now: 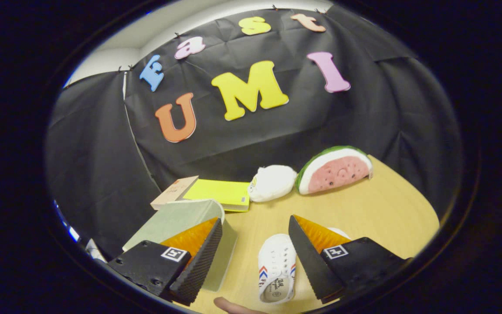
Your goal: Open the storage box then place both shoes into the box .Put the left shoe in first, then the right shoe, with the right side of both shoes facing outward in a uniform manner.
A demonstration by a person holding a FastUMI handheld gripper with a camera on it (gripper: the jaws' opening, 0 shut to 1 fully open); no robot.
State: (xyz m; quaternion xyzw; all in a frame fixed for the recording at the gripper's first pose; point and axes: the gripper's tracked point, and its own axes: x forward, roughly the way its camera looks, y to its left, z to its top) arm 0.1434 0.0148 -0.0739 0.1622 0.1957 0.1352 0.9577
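Note:
My gripper (255, 226) is open, its two black fingers with orange backs spread wide above the wooden table (386, 209). A white shoe (277, 268) with red and blue stripes lies on the table between the fingers, closer to the right finger (310, 257), its toe pointing away from me. A bit of a second white shoe (339, 232) peeks out behind the right finger. The pale green storage box (177, 220) sits under and beyond the left finger (201, 257), its lid closed as far as I can tell.
Past the box lies a yellow-green notebook (220, 192) on a tan book (174, 192). A white plush toy (273, 182) and a watermelon-slice plush (336, 169) rest at the table's far side. A fingertip (233, 306) shows at the near edge.

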